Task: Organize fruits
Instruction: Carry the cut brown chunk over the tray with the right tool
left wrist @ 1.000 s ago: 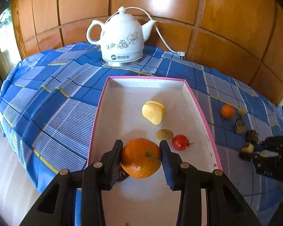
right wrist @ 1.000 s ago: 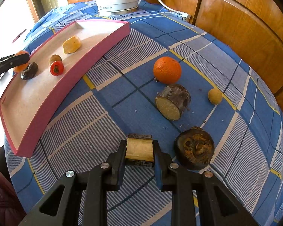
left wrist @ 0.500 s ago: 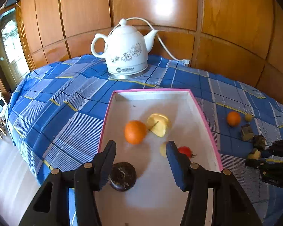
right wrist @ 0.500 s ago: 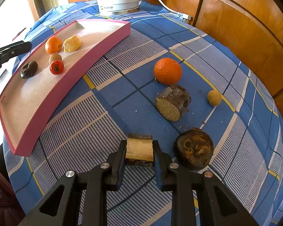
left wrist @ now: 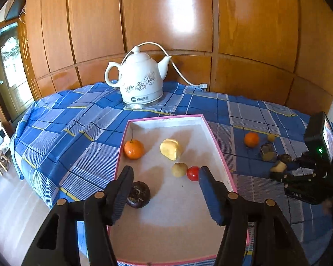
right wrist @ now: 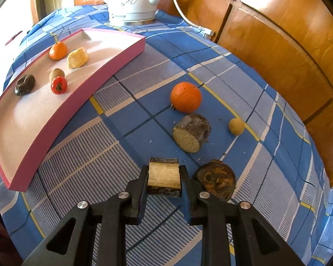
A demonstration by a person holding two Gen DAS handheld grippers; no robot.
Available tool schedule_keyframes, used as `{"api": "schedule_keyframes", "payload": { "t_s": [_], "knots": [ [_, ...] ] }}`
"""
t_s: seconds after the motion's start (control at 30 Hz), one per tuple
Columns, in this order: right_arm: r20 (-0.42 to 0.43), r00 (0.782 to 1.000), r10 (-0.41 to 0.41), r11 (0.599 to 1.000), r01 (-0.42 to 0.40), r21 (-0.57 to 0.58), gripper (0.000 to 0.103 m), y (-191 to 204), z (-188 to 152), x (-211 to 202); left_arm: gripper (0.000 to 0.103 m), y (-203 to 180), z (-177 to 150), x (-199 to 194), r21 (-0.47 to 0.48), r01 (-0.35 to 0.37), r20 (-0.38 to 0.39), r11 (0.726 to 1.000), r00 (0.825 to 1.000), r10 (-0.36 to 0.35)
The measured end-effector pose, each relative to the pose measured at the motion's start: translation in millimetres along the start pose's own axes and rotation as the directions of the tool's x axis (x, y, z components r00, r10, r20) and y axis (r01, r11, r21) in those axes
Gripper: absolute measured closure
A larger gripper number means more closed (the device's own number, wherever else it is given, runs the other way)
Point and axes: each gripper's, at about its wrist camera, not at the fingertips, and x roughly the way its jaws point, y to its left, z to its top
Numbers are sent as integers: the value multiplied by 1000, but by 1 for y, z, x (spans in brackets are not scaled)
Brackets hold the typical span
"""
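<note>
The pink tray (left wrist: 213,133) holds a stemmed orange (left wrist: 133,149), a yellow chunk (left wrist: 171,149), a small tan fruit (left wrist: 179,169), a red tomato (left wrist: 192,173) and a dark round fruit (left wrist: 138,194). My left gripper (left wrist: 165,173) hangs above the tray's near half, its jaws opening with nothing between them. My right gripper (right wrist: 164,173) is shut on a pale cut piece with dark bark (right wrist: 164,177), low over the cloth. Beyond it lie a second orange (right wrist: 185,97), a bark-covered cut chunk (right wrist: 192,133), a small yellow ball (right wrist: 236,126) and a dark brown fruit (right wrist: 215,178).
A white ceramic kettle (left wrist: 139,82) with its cord stands behind the tray, near the wooden wall panels (left wrist: 244,33). The blue checked cloth (right wrist: 88,155) covers a round table whose edge drops off on the left of the left wrist view.
My left gripper let go of the stemmed orange, which rolled to the tray's left wall. The gripper then drew back and upward, jaws widening. The right gripper kept its grip and stayed put.
</note>
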Motion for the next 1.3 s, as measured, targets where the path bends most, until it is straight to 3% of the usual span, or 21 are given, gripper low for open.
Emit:
{"api": "schedule_keyframes", "payload": {
  "t_s": [0.63, 0.83, 1.03, 1.3],
  "knots": [
    [55, 998, -24, 1000, 24, 4, 78, 7, 4, -14, 38, 19, -7, -11, -28, -58, 3, 998, 998, 58],
    [117, 992, 36, 999, -39, 31, 78, 31, 16, -37, 38, 28, -11, -12, -40, -79, 3, 996, 997, 79],
    [193, 973, 123, 992, -127, 10, 78, 68, 34, -62, 38, 36, -13, -13, -63, -84, 4, 995, 996, 84],
    [199, 968, 154, 988, -154, -13, 78, 107, 53, -60, 38, 58, -16, -16, -110, -112, 6, 988, 994, 113]
  ]
}}
